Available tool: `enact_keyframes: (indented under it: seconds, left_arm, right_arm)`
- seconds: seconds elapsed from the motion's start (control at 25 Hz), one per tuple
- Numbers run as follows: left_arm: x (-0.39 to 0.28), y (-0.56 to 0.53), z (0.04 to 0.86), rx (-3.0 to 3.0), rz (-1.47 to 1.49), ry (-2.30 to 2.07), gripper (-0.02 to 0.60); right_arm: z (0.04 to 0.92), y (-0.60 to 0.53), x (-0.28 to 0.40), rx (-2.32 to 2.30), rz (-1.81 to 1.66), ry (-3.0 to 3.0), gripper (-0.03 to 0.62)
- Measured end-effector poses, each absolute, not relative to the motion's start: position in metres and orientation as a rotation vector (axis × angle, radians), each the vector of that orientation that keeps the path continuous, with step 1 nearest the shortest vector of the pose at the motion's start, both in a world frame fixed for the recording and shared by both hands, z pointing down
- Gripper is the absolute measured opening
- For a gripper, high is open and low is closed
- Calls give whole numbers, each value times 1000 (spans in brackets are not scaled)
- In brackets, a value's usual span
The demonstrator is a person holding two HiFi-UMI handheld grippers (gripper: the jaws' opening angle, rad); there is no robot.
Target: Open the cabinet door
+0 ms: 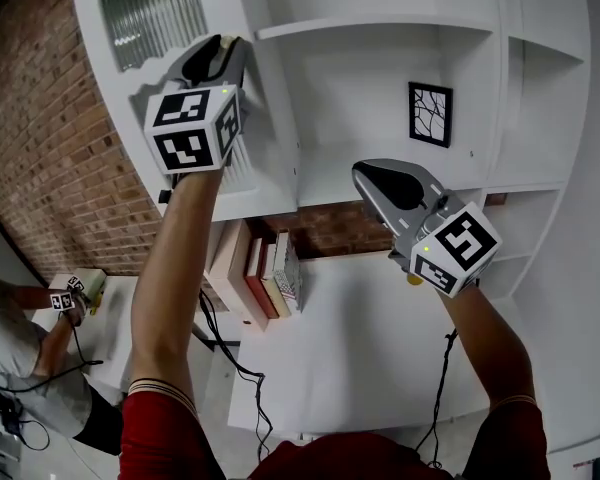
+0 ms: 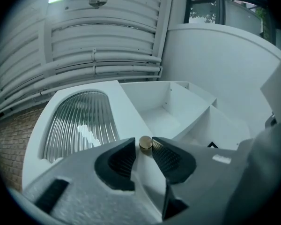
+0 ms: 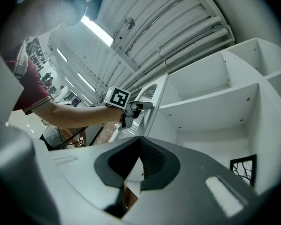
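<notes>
The white cabinet door (image 1: pixel 265 118) with its arched ribbed-glass pane (image 1: pixel 150 13) stands swung out from the cabinet. In the left gripper view a small brass knob (image 2: pixel 145 143) on the door (image 2: pixel 79 121) sits just past the tips of my left gripper (image 2: pixel 144 148). Its jaws stand apart, and the pads do not press on the knob. My left gripper (image 1: pixel 225 50) is raised at the door's edge. Lower right, my right gripper (image 1: pixel 375 175) points at the open shelves, its jaws (image 3: pixel 139 142) meeting at the tips with nothing held. It also sees the left gripper (image 3: pixel 145 105).
Open white shelves (image 1: pixel 380 28) hold a black framed picture (image 1: pixel 430 114). Several books (image 1: pixel 270 273) stand below on a white desk (image 1: pixel 380 358). A brick wall (image 1: pixel 50 148) lies to the left, where another person (image 1: pixel 20 358) works with a marker cube.
</notes>
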State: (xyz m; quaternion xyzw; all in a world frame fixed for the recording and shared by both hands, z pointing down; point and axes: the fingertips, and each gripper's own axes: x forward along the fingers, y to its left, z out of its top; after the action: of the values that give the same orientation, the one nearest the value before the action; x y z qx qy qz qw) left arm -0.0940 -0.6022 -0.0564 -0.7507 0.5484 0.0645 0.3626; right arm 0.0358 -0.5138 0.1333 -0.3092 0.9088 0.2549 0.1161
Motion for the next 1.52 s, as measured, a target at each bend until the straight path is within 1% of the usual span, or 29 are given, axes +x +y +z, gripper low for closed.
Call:
enact_keyframes:
  seconds: [0.04, 0.08, 0.4, 0.76, 1.16, 1.32, 1.52]
  left_arm:
    - [-93, -602, -56, -1929, 161, 1413, 101]
    - [-92, -603, -56, -1927, 158, 1415, 83]
    - [-94, -592, -56, -1942, 196, 1400, 80]
    - [-101, -556, -55, -1999, 259, 1358, 77]
    - [-119, -510, -56, -2055, 310, 1384, 76]
    - [-130, -491, -55, -2093, 387, 1371, 76]
    - [-138, -467, -58, -2113, 387, 1346, 79]
  right_arm:
    - [134, -514, 38, -912, 744, 2661, 12]
    - [135, -515, 40, -918, 740, 2659, 12]
    - [139, -508, 42, -922, 714, 2651, 12]
    - [132, -488, 39, -870, 732, 2644, 12]
    - [138, -474, 47, -718, 678, 2661, 12]
    - [139, -468, 44, -694, 670, 2646, 12]
    - [133, -456, 33, -678, 677, 2637, 12]
